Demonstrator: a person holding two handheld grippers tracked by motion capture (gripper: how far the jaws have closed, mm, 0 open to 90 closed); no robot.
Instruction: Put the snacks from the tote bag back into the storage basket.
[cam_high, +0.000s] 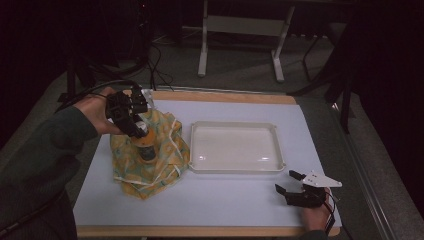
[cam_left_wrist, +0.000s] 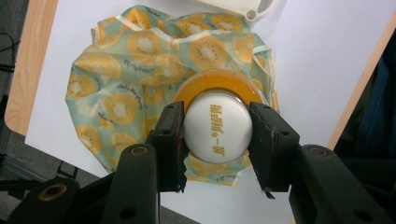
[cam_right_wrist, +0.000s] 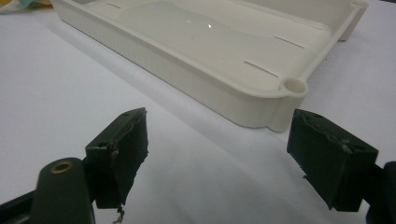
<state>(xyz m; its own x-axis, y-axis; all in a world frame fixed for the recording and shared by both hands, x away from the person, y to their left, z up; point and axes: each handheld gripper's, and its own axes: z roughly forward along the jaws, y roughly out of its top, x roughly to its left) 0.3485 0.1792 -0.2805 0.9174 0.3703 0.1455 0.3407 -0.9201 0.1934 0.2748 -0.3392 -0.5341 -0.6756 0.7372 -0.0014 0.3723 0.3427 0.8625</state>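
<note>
The left gripper (cam_left_wrist: 217, 135) is clenched on the white cap (cam_left_wrist: 218, 127) of a bottle (cam_high: 147, 147), one jaw pressed to each side of the cap; gold printed characters run across the cap's top, and an orange shoulder of the bottle shows just beyond it; the bottle stands upright on a crumpled cloth bag (cam_left_wrist: 135, 79) printed with yellow fruit slices on pale green, which lies spread near the left edge of the table (cam_high: 235, 200), toward its far corner; the left hand (cam_high: 95, 111) comes in over that edge in a dark green sleeve. A white tray (cam_high: 234, 168) sits at the middle of the table, just beside the bag, its near left corner touching or almost touching the cloth; it holds nothing. The right gripper (cam_high: 289, 182) rests low at the near right corner of the table, its jaws released and spread wide with nothing between them, pointing toward the tray's near right corner (cam_right_wrist: 294, 87); a grey three-cornered plate (cam_high: 321, 179) tops it.
</note>
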